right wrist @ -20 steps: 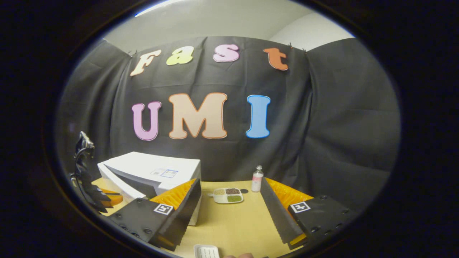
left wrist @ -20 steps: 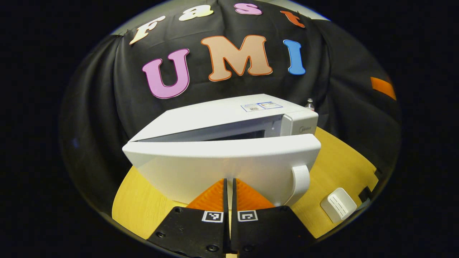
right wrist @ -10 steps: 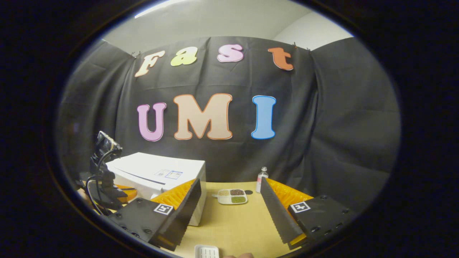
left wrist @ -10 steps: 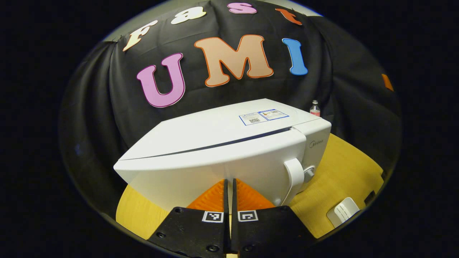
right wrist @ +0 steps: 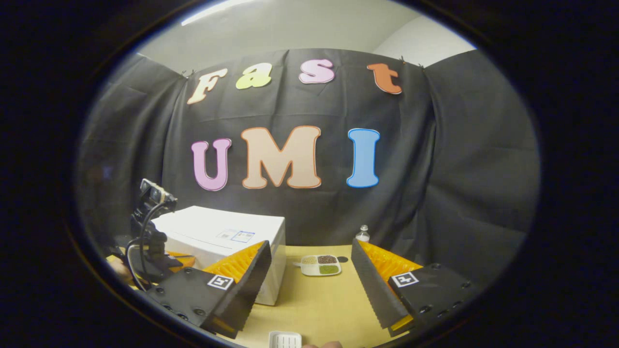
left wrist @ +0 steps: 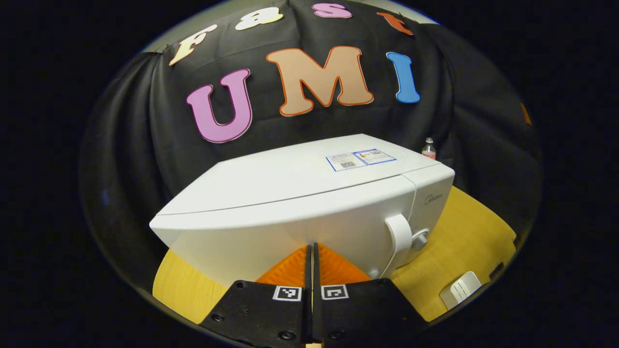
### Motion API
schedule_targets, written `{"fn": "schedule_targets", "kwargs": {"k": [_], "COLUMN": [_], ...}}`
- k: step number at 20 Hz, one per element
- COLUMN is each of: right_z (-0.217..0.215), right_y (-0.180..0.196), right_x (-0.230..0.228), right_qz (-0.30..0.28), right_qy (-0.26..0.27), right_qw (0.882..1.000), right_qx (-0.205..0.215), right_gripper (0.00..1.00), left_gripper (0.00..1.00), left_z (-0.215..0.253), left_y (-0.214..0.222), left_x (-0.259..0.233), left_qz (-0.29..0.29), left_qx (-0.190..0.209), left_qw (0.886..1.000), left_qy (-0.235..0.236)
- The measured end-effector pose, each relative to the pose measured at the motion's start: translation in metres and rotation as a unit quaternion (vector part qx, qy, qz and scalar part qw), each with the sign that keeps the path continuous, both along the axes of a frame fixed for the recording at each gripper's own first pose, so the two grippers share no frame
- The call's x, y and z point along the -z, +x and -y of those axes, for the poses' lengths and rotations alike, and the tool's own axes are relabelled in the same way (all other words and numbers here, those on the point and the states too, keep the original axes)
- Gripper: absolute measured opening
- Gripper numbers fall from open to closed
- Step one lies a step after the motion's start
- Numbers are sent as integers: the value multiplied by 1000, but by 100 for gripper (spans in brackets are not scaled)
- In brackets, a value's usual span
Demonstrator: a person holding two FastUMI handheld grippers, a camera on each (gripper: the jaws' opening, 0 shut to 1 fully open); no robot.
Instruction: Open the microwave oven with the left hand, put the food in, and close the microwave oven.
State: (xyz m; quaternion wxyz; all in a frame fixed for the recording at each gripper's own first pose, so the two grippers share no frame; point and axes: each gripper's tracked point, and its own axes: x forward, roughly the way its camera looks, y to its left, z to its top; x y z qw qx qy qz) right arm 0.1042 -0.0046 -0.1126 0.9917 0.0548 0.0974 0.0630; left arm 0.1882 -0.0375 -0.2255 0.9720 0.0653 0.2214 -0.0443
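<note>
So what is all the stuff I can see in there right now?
microwave oven: one, white, door closed, on the table's left part
table: one, yellow wood
food tray: one, white, compartments of brown and green food, at the table's back
bottle: one, clear, behind the tray
small ribbed white box: one, near the table's front edge
left gripper: one, fingers shut, against the oven door
right gripper: one, fingers spread wide, above the table
</note>
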Motion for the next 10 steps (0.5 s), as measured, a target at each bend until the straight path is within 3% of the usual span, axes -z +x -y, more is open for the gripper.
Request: {"fn": "schedule_targets", "kwargs": {"k": [6, 10], "right_z": [-2, -3], "right_y": [-10, -13], "right_x": [-6, -8], "right_qz": [4, 4], "right_qy": [-2, 4], "right_qw": [1000, 1000], "right_qx": [-2, 15], "right_gripper": [97, 96], "left_gripper": [0, 0], "left_z": [0, -1], "left_y": [-4, -23], "left_x": [-24, -61], "left_qz": [32, 64], "left_qx": [18, 27], "left_qw": [999, 998], "left_qy": [32, 2]}}
